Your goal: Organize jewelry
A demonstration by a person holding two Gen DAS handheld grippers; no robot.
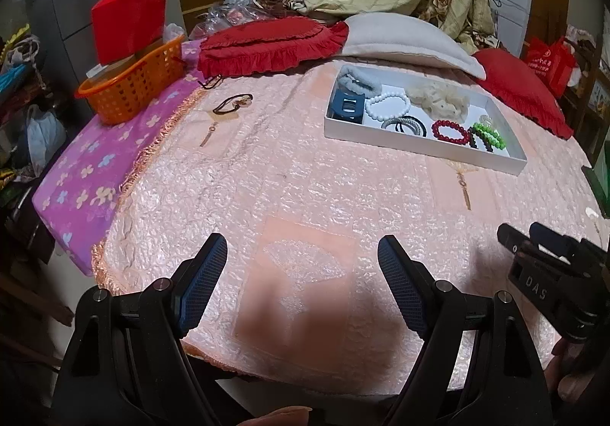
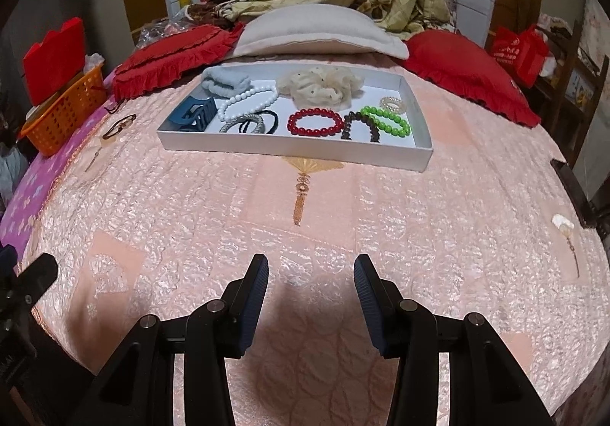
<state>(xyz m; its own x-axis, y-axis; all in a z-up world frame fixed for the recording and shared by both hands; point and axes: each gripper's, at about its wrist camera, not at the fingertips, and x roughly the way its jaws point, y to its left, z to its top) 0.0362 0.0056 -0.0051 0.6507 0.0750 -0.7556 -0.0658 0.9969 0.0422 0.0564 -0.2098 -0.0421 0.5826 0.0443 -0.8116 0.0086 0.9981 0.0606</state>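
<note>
Both tools angled down, nothing between fingers: left tool [image 1: 301, 258] spread wide, right tool [image 2: 310, 275] roughly half open.

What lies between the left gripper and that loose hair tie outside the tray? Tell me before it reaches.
Nothing visible. Only bare pink bedspread lies between the open, empty left gripper and the hair tie. The orange basket sits off to the side, and the tray lies on the other side.

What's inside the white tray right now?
The white tray holds a blue claw clip, white, red, brown and green bead bracelets, hair ties and scrunchies. Anything beneath the scrunchies is hidden.
</note>
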